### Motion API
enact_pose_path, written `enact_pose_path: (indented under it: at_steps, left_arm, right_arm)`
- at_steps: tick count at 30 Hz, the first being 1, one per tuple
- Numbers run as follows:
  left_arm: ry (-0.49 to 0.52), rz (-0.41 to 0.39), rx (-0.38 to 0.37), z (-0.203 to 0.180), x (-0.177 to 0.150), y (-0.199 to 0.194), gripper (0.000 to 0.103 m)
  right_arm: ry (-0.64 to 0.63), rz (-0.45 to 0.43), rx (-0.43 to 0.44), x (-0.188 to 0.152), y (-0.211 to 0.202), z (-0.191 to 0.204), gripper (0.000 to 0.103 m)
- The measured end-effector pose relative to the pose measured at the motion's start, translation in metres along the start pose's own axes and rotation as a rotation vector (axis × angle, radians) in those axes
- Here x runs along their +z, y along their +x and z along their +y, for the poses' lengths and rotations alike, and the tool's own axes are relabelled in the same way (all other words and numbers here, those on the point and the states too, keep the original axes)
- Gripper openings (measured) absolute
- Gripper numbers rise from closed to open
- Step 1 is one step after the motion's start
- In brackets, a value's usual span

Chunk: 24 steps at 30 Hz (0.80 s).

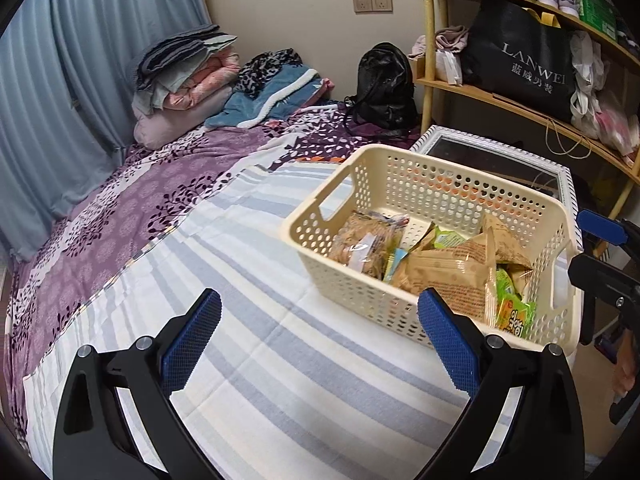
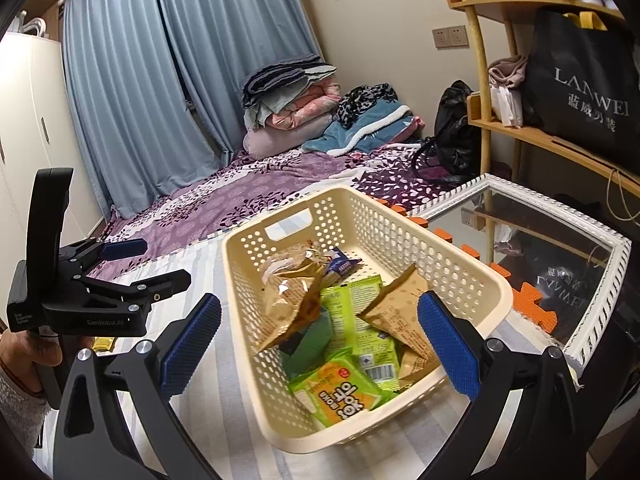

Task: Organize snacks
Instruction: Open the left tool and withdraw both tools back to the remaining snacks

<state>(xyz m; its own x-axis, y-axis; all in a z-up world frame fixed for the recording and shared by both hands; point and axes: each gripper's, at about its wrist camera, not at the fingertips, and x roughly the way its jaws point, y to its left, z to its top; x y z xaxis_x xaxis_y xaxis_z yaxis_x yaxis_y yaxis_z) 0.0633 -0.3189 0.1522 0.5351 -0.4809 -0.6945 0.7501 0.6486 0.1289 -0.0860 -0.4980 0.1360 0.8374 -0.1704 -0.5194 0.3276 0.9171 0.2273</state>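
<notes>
The left hand-held gripper [image 1: 320, 344] hangs over the striped bedsheet [image 1: 280, 400] with its blue pads spread wide and nothing between them. The right hand-held gripper [image 2: 320, 344] is likewise wide and empty, poised just above the near end of the cream basket [image 2: 248, 320]. That basket rests on the bed and already holds the snack packets [image 2: 348, 340]: brown pouches, green wrappers and a clear bag, heaped loosely, not sorted. Judging by this, gathering is nearly finished; one small yellow packet [image 2: 105, 344] seems to lie on the sheet beneath the left tool, though it is partly hidden. Beside the basket a white-framed mirror [image 2: 600, 300] leans at the bed's edge, close enough to bump. Folded blankets [image 1: 188, 72] and a black backpack [image 1: 384, 84] sit well apart.
</notes>
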Motion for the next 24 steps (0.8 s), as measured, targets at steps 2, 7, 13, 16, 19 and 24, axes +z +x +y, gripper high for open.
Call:
enact_pose_path:
  at_steps: [2, 7, 13, 16, 19, 24]
  left_arm:
    - [-0.012, 0.001, 0.010, 0.007, -0.005, -0.003, 0.100]
    - [-0.047, 0.003, 0.040, 0.023, -0.016, -0.010, 0.100]
    - [-0.111, 0.022, 0.054, 0.046, -0.037, -0.017, 0.100]
    - [-0.146, 0.030, 0.067, 0.057, -0.049, -0.021, 0.100]
    - [-0.195, 0.037, 0.072, 0.071, -0.063, -0.025, 0.100]
    - [-0.277, 0.054, 0.083, 0.092, -0.088, -0.030, 0.100]
  right_arm:
    - [-0.011, 0.001, 0.005, 0.000, -0.001, 0.006, 0.098]
    - [-0.042, 0.010, 0.021, 0.000, 0.001, 0.024, 0.098]
    - [-0.078, 0.028, 0.046, -0.003, 0.005, 0.046, 0.098]
    - [-0.096, 0.039, 0.060, -0.006, 0.007, 0.057, 0.098]
    - [-0.113, 0.050, 0.074, -0.009, 0.010, 0.068, 0.098]
    - [-0.147, 0.077, 0.104, -0.016, 0.017, 0.089, 0.098]
